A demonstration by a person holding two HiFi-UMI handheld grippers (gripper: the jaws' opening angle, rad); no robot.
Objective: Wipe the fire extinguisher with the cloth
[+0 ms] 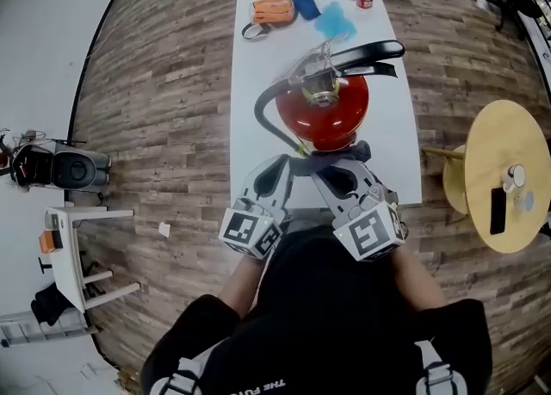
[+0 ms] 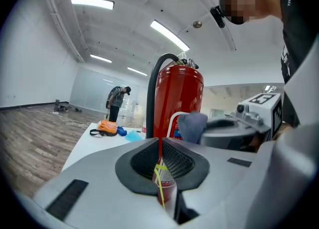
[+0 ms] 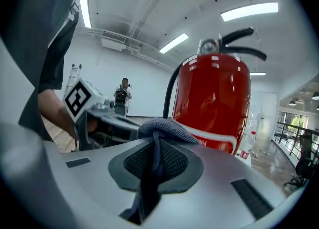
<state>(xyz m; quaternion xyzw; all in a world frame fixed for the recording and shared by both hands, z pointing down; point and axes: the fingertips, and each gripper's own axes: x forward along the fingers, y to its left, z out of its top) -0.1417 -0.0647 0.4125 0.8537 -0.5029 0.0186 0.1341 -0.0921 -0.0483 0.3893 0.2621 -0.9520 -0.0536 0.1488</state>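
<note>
Right gripper [image 3: 157,145] clamping cloth [image 3: 164,128], pressing it against extinguisher [image 1: 331,114] lower side; left gripper [image 2: 159,148] pinching thin yellow strip [image 2: 159,178]; extinguisher standing on desk [image 1: 258,58].

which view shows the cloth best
The right gripper view: the cloth fills the middle, pinched in the right claw and bunched up beside the red extinguisher. The head view shows only a small grey patch at the extinguisher's base. The left gripper view shows a bluish lump beside the extinguisher.
</note>
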